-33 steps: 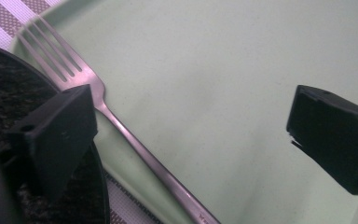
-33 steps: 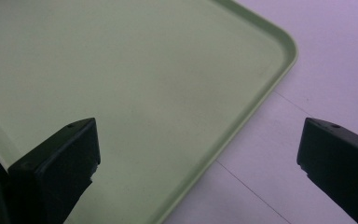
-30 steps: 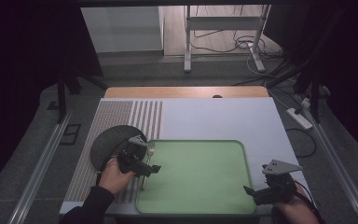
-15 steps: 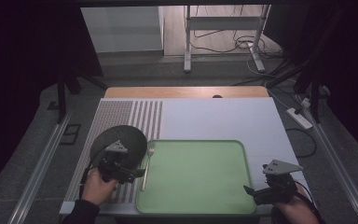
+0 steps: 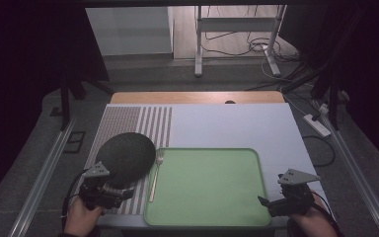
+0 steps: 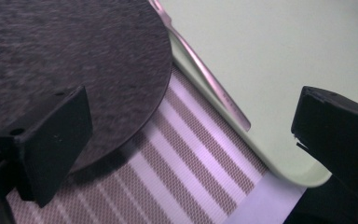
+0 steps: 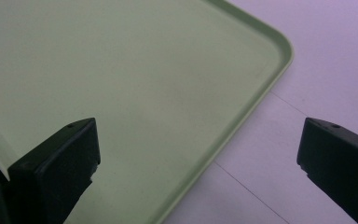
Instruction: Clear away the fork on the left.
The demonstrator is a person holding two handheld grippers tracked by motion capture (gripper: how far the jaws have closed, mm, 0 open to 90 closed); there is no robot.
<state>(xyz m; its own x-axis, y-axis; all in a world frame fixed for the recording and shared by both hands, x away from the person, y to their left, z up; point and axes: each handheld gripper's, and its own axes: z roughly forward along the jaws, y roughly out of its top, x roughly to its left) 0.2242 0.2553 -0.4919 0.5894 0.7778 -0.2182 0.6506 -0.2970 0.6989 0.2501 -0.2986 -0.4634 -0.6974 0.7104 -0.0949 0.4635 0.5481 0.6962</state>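
A dark round plate lies on the striped mat at the left. A light green tray lies bare in the middle. A silver fork lies along the tray's left edge, tines away from me. My left gripper hovers at the plate's near rim, open with nothing between its jaws. In the left gripper view, the left gripper frames the plate, fork handle and tray corner. My right gripper stands open by the tray's near right corner.
White tabletop stretches behind the tray, with a wooden strip at its far edge. A power strip and cables lie on the floor to the right. The table's front edge is just below both hands.
My left gripper has drawn back from the fork toward the front left corner, leaving the fork beside the tray. The right gripper has stayed put.
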